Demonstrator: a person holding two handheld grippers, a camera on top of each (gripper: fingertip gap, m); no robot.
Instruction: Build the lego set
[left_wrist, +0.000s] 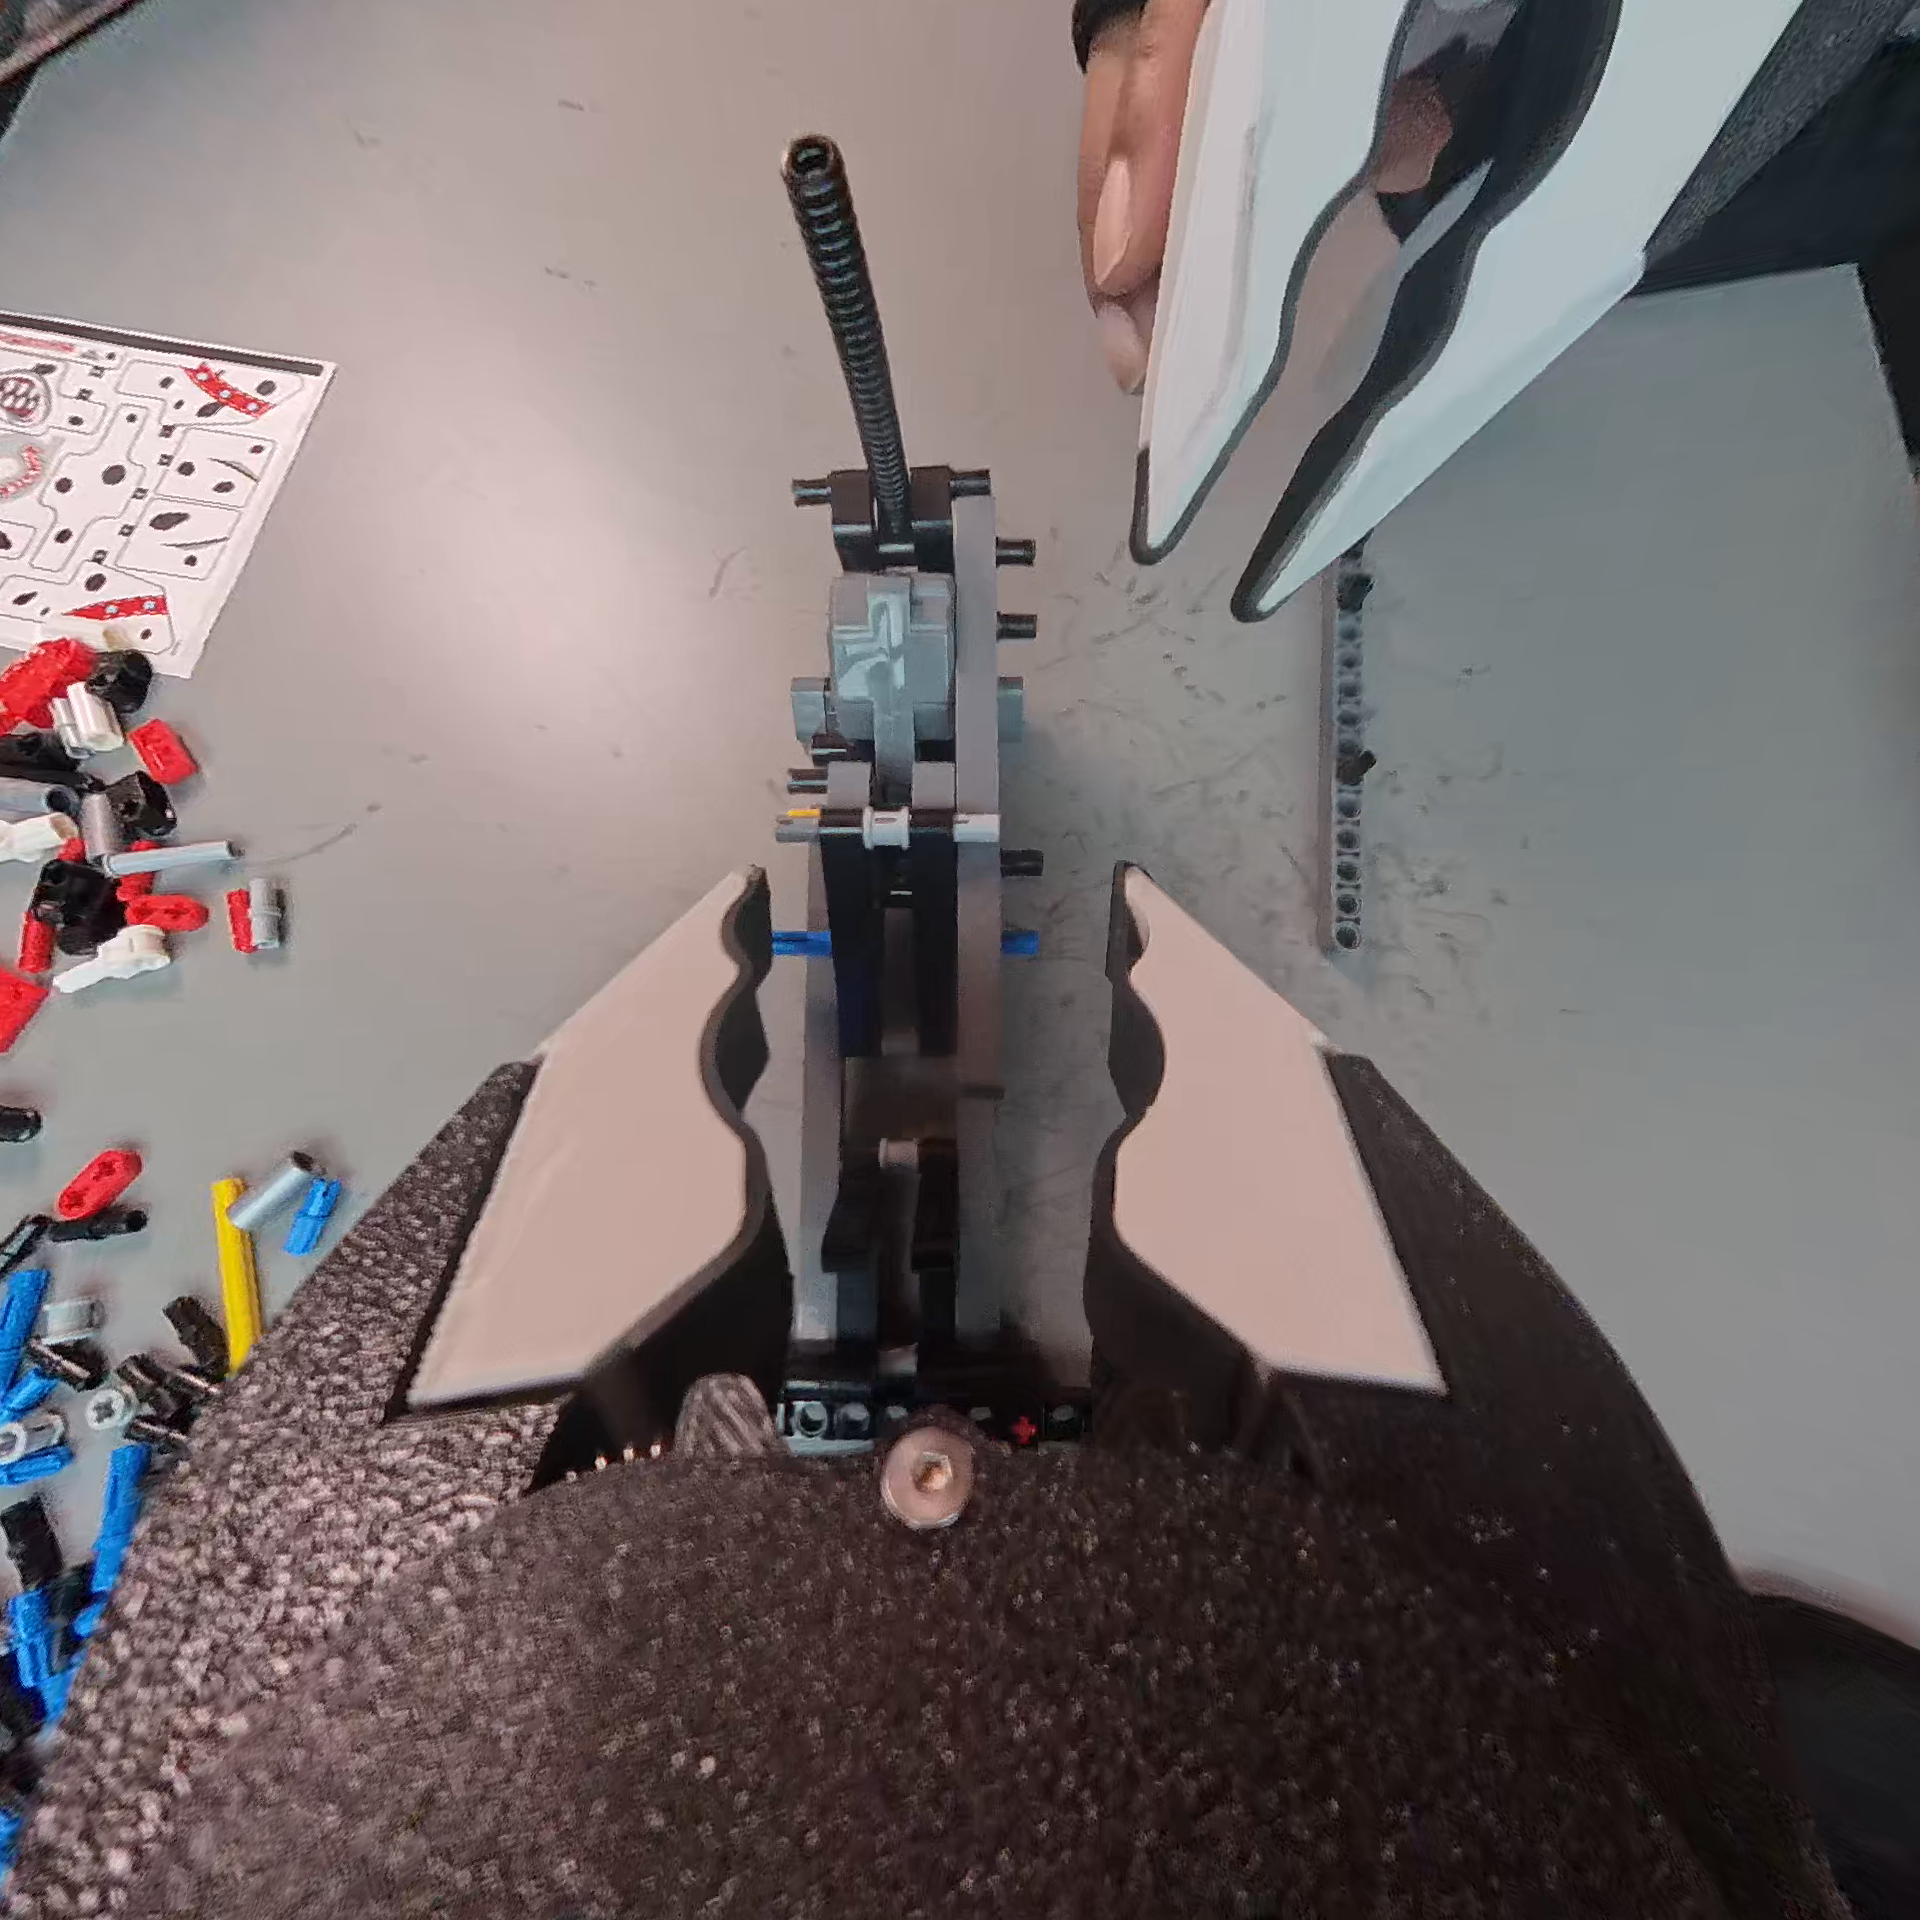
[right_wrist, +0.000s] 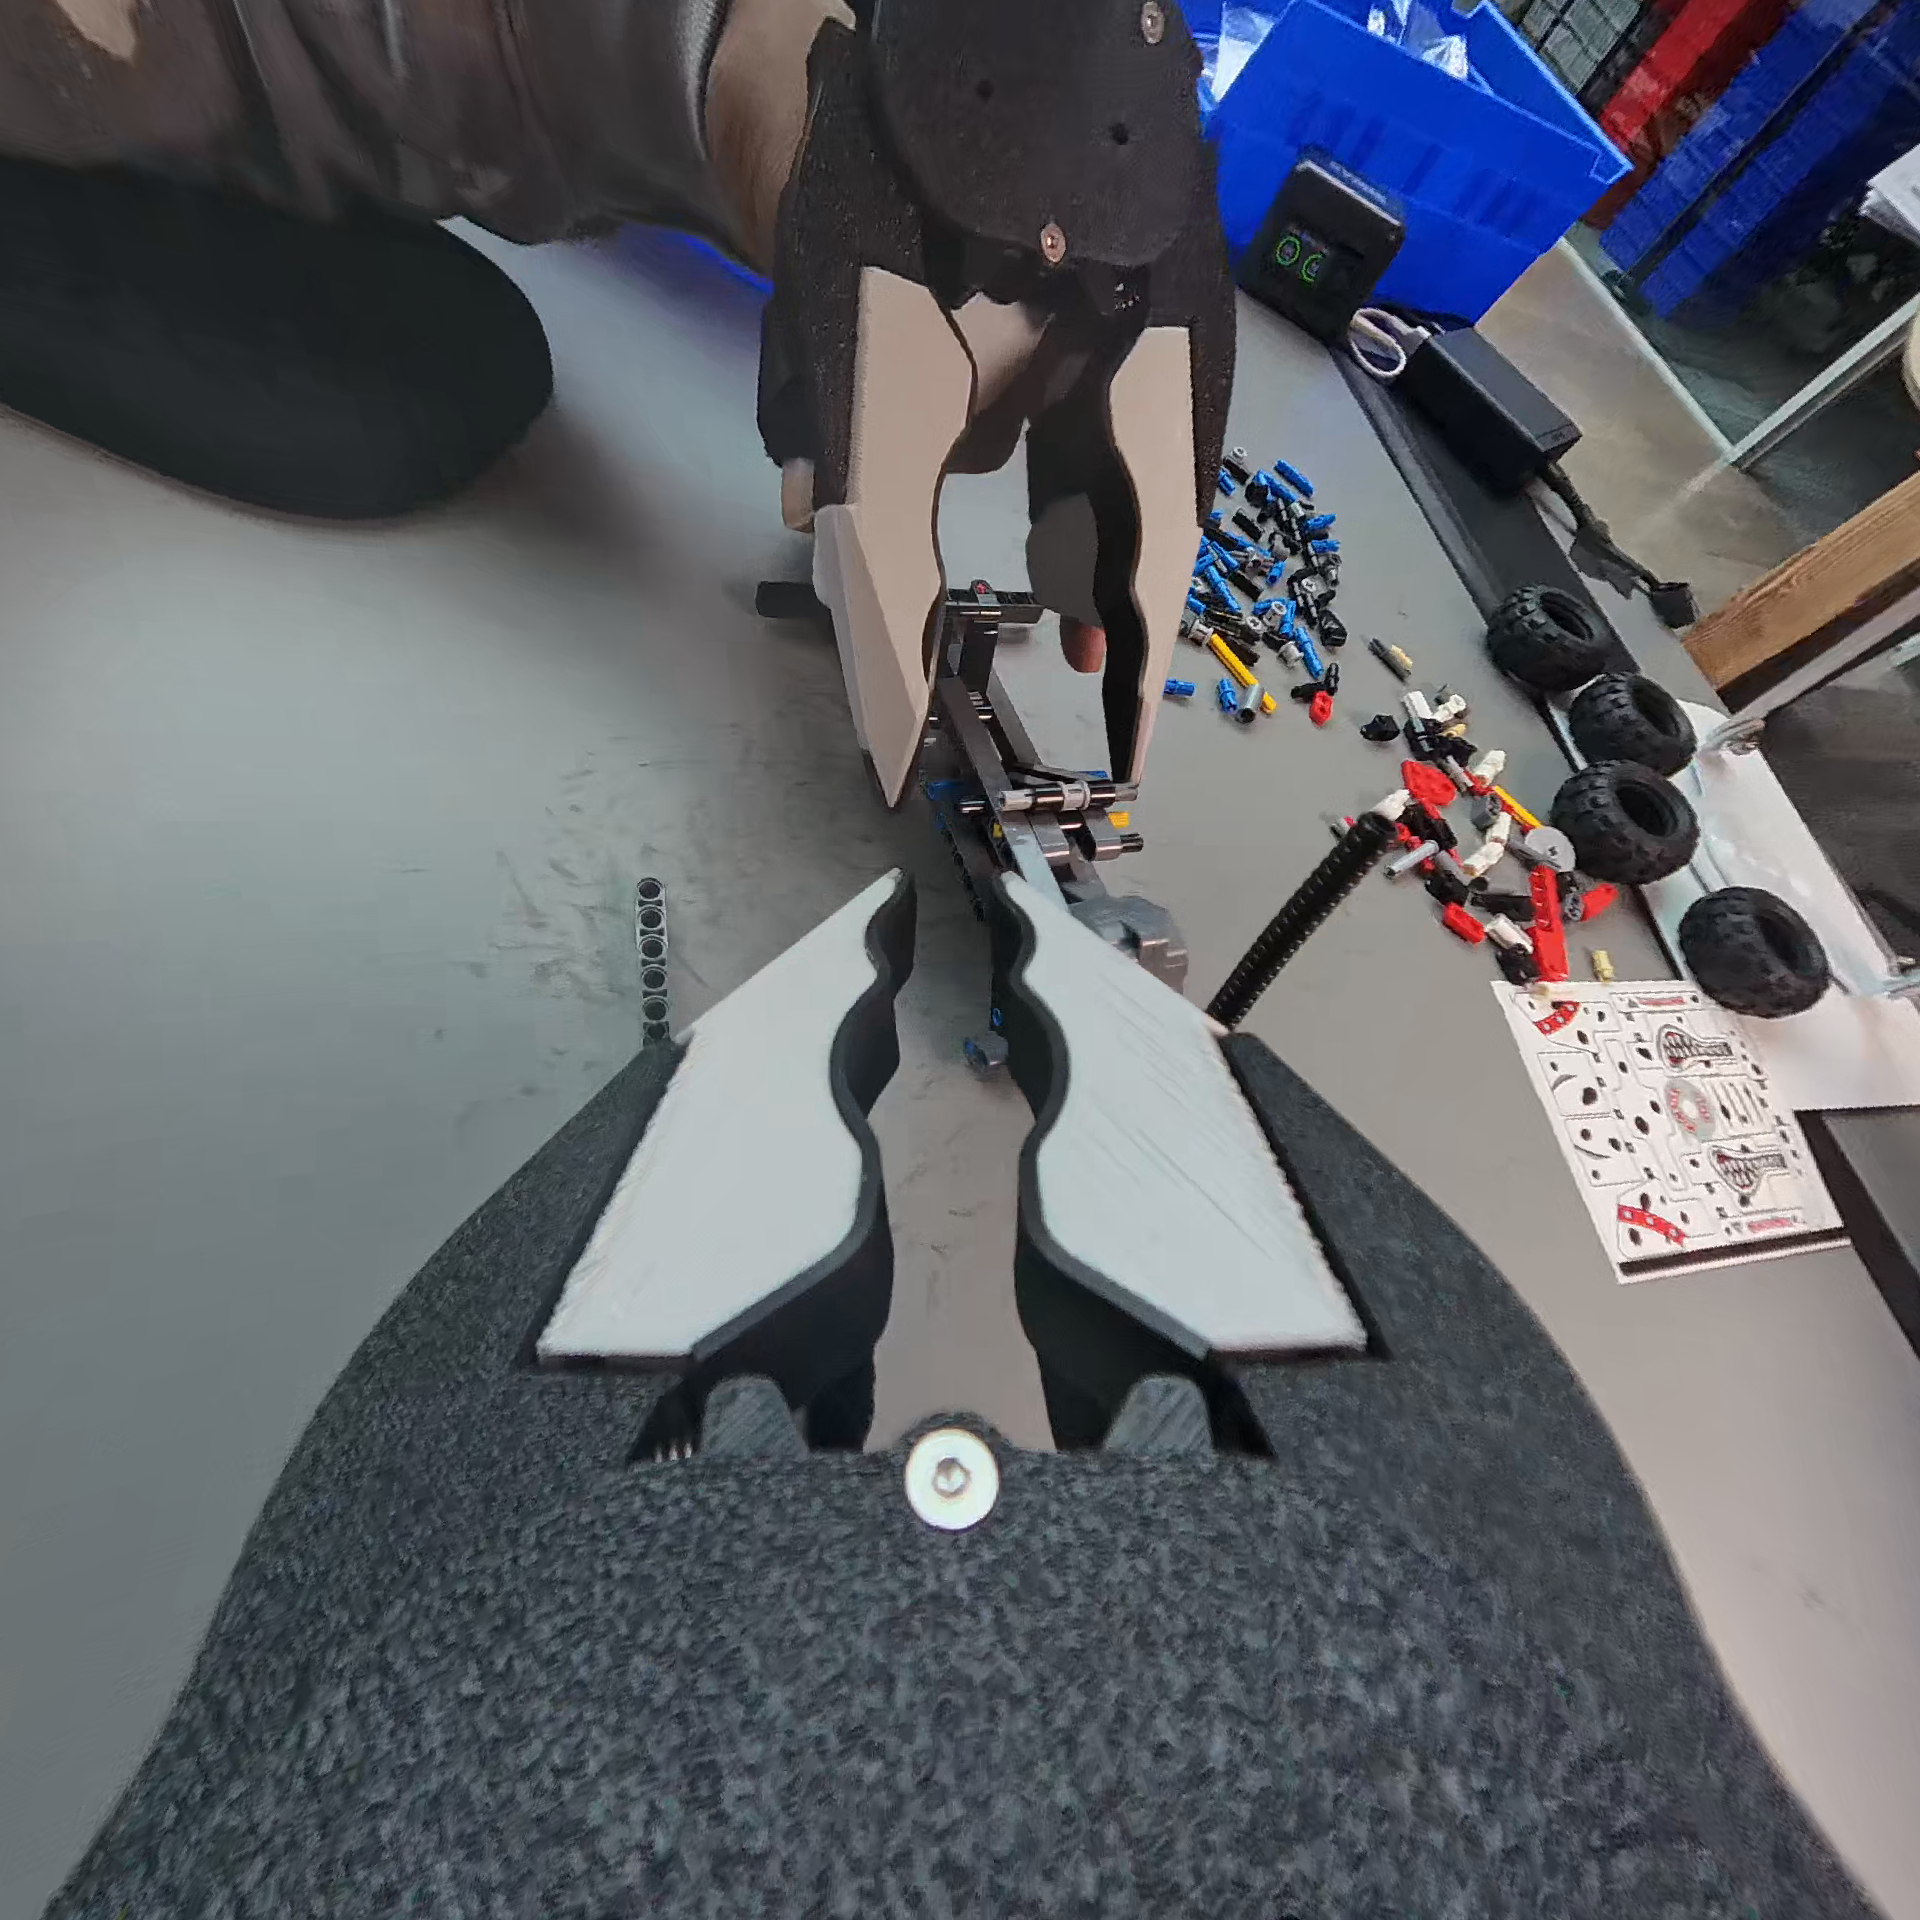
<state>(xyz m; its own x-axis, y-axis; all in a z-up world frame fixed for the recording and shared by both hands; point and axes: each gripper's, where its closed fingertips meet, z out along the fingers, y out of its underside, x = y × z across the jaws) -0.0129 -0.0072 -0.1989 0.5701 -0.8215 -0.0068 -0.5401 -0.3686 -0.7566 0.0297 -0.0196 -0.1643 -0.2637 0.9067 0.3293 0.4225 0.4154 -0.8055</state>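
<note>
A partly built Lego assembly (left_wrist: 904, 727) of black and grey beams with a grey block and a black ribbed hose (left_wrist: 847, 312) lies on the grey table. My left gripper (left_wrist: 940, 883) is open and straddles its near end, with a gap on each side. From the right wrist view the left gripper (right_wrist: 1013, 779) stands over the assembly (right_wrist: 1039, 821) from the far side. My right gripper (right_wrist: 956, 885) is narrowly open and empty, with its tips just above the assembly's grey-block end. It also shows in the left wrist view (left_wrist: 1200, 582) at the upper right.
A long grey beam (left_wrist: 1348, 769) lies loose beside the assembly, also seen in the right wrist view (right_wrist: 651, 956). There is a sticker sheet (right_wrist: 1673, 1122), loose red, white and black parts (right_wrist: 1475, 831), blue pins (right_wrist: 1262, 561) and several black tyres (right_wrist: 1626, 821). Blue bins (right_wrist: 1403, 135) stand at the back. My hands' fingertips stand some 6 centimeters from each other.
</note>
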